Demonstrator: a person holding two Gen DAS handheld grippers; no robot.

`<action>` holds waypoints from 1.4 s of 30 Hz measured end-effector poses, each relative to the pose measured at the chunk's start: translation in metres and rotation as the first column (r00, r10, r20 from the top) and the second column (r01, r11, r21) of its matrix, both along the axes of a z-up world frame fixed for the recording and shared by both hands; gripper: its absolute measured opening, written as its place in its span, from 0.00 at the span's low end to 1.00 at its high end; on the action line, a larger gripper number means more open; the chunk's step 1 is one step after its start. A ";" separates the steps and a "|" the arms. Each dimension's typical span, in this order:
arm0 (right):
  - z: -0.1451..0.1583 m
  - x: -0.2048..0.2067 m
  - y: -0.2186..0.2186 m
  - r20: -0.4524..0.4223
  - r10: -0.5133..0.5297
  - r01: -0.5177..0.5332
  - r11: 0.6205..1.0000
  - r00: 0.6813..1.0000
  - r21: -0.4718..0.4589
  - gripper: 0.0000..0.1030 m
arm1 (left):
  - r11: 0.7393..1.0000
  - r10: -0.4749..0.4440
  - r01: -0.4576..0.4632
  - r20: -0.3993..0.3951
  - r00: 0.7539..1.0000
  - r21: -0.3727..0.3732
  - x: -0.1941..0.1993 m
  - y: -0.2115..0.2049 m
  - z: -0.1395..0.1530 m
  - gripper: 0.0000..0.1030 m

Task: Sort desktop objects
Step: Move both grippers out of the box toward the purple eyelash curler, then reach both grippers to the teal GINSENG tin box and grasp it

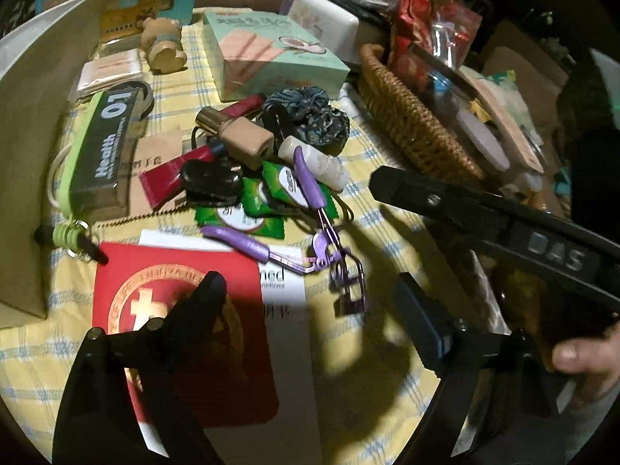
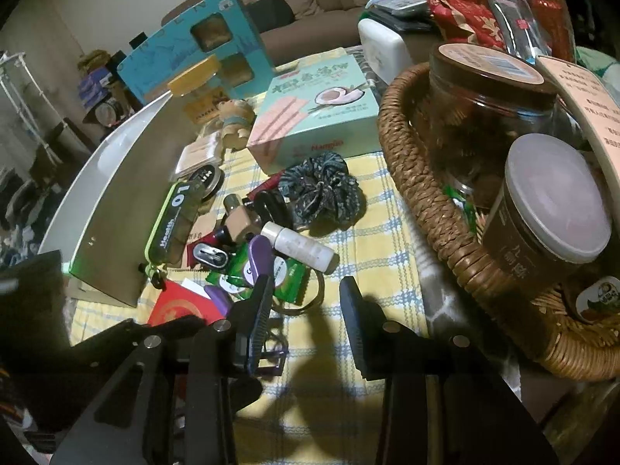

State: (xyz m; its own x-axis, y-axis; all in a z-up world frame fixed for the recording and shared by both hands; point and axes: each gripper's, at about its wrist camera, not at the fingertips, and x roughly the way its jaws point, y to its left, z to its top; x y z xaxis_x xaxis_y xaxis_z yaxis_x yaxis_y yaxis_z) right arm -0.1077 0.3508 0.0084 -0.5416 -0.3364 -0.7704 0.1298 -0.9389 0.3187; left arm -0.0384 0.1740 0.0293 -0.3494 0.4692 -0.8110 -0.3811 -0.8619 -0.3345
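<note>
Left wrist: our left gripper (image 1: 310, 302) is apart, empty, straddling the purple metal eyelash curler (image 1: 329, 259) lying by the red booklet (image 1: 186, 310). We'd centre on the curler's hinge before closing.

Right wrist: right gripper (image 2: 306, 310) is part-open, empty, over yellow checked cloth (image 2: 387, 224); its finger hides most of the curler.

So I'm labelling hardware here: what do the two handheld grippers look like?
Both are matte black with silver screw heads. The left gripper has angular fingers, one with a bluish pad. The right gripper has ridged dark pads; its body reads "DAS" in raised letters. A grey sleeve shows.
</note>
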 end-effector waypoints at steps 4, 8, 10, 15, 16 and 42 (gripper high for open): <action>0.002 0.000 0.006 0.008 -0.017 0.017 0.999 1.000 -0.039 0.37 | 0.998 -0.011 0.010 -0.017 1.000 -0.062 -0.008 0.011 -0.001 0.52; 0.004 0.001 0.003 0.005 -0.005 0.006 0.999 1.000 -0.039 0.37 | 0.997 -0.040 0.040 0.001 0.999 -0.071 -0.010 0.016 -0.003 0.31; 0.003 0.001 0.002 0.008 -0.003 0.004 0.999 1.000 -0.039 0.37 | 0.998 -0.046 0.047 0.018 0.999 -0.050 -0.010 0.012 -0.003 0.22; 0.003 0.002 0.001 0.008 0.003 -0.002 0.999 1.000 -0.048 0.37 | 0.998 -0.054 0.055 0.042 0.998 -0.022 -0.003 -0.006 0.001 0.10; 0.004 0.003 0.000 0.007 0.004 -0.004 0.999 1.000 -0.049 0.37 | 0.998 -0.051 0.052 0.045 0.998 -0.020 -0.002 -0.011 0.003 0.10; 0.056 0.002 -0.027 -0.146 0.064 -0.078 0.993 0.987 -0.093 0.64 | 0.997 0.058 -0.048 -0.151 0.987 0.067 -0.038 -0.123 0.140 0.88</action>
